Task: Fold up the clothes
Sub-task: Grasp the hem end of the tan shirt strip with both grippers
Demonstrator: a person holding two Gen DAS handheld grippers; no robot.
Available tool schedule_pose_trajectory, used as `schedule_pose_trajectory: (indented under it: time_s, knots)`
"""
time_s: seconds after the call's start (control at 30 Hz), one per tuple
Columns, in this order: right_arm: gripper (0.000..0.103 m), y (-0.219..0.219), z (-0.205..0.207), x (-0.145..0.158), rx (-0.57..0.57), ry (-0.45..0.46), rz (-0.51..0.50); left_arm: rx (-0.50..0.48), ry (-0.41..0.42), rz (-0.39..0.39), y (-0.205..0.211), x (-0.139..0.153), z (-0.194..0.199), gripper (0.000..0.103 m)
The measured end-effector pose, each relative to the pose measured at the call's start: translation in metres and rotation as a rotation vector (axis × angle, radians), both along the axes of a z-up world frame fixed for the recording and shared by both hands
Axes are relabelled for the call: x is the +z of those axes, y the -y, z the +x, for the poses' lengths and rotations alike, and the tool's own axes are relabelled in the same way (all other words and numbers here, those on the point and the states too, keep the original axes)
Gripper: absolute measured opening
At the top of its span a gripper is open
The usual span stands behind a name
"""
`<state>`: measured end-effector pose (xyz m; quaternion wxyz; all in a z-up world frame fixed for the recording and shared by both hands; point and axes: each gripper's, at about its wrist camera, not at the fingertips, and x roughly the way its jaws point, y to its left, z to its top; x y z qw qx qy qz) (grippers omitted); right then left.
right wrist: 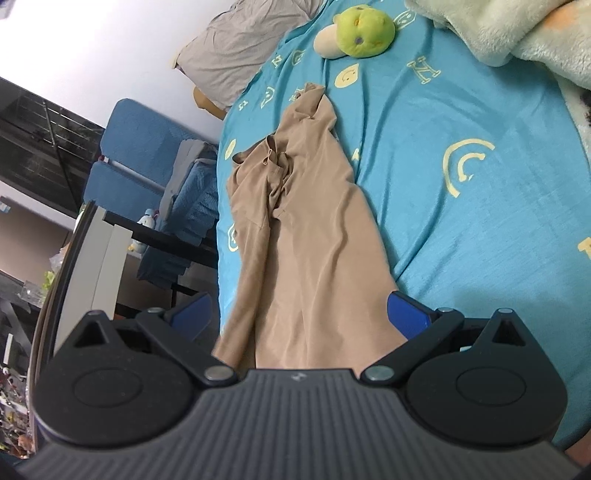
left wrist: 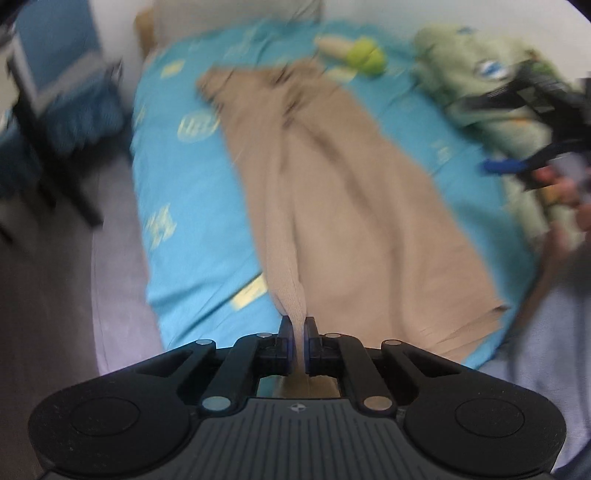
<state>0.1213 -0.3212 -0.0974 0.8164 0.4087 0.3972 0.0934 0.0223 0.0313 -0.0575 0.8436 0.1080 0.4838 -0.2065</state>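
Tan trousers (left wrist: pixel 332 177) lie lengthwise on a turquoise bedsheet (left wrist: pixel 192 184), waistband at the far end. My left gripper (left wrist: pixel 297 325) is shut on a pinched fold of a trouser leg at the near end, and the cloth rises taut from the bed. In the right wrist view the same trousers (right wrist: pixel 314 240) run from under my right gripper (right wrist: pixel 299 314), which is open with its blue pads wide apart over the near leg ends. The right gripper (left wrist: pixel 517 162) also shows at the far right of the left wrist view, held by a hand.
A green plush toy (right wrist: pixel 364 31) lies at the head of the bed by a grey pillow (right wrist: pixel 240 48). A pale green fleece blanket (right wrist: pixel 517 33) is heaped along the right side. A blue chair (right wrist: pixel 147 162) and a dark desk (right wrist: pixel 166 236) stand left of the bed.
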Motion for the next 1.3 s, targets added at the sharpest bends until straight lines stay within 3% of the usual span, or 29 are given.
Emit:
schedule_pose_trajectory:
  time_s: [0.2,0.3,0.37,0.43,0.53,0.6,0.73,0.8,0.9,1.1,1.17,1.3]
  knots:
    - [0.103,0.004,-0.003,-0.005,-0.005,-0.025,-0.023,-0.120,-0.020,-0.071,0.059,-0.017,-0.017,0.004]
    - [0.103,0.005,-0.006,-0.011,-0.004,-0.051,-0.033,-0.092,-0.115,-0.103,0.068,-0.050,-0.003,0.007]
    - [0.103,0.004,-0.008,-0.017,0.001,-0.072,-0.039,-0.063,-0.169,-0.148,0.064,-0.062,0.005,0.015]
    - [0.102,0.001,-0.009,-0.022,0.014,-0.096,-0.039,-0.017,-0.181,-0.221,0.052,-0.062,0.008,0.047]
    - [0.102,-0.005,-0.008,-0.032,0.037,-0.142,-0.039,0.111,-0.159,-0.311,0.021,-0.063,0.010,0.072]
    - [0.101,-0.009,-0.005,-0.040,0.051,-0.180,-0.031,0.220,-0.157,-0.369,-0.001,-0.067,0.013,0.080]
    - [0.098,-0.017,-0.002,-0.054,0.046,-0.267,-0.064,0.438,-0.191,-0.451,-0.038,-0.084,0.022,0.083]
    - [0.098,-0.021,-0.001,-0.058,0.051,-0.295,-0.101,0.474,-0.239,-0.473,-0.046,-0.093,0.028,0.083]
    - [0.100,-0.029,-0.001,-0.066,0.072,-0.335,-0.126,0.445,-0.309,-0.465,-0.040,-0.104,0.033,0.084]
    - [0.100,-0.052,-0.014,-0.067,0.183,-0.375,-0.129,0.371,-0.352,-0.426,-0.029,-0.106,0.028,0.084]
    - [0.098,-0.059,-0.021,-0.067,0.224,-0.391,-0.130,0.335,-0.374,-0.399,-0.023,-0.106,0.023,0.084]
    - [0.080,-0.077,-0.034,-0.063,0.290,-0.413,-0.226,0.295,-0.389,-0.317,-0.011,-0.105,0.015,0.072]
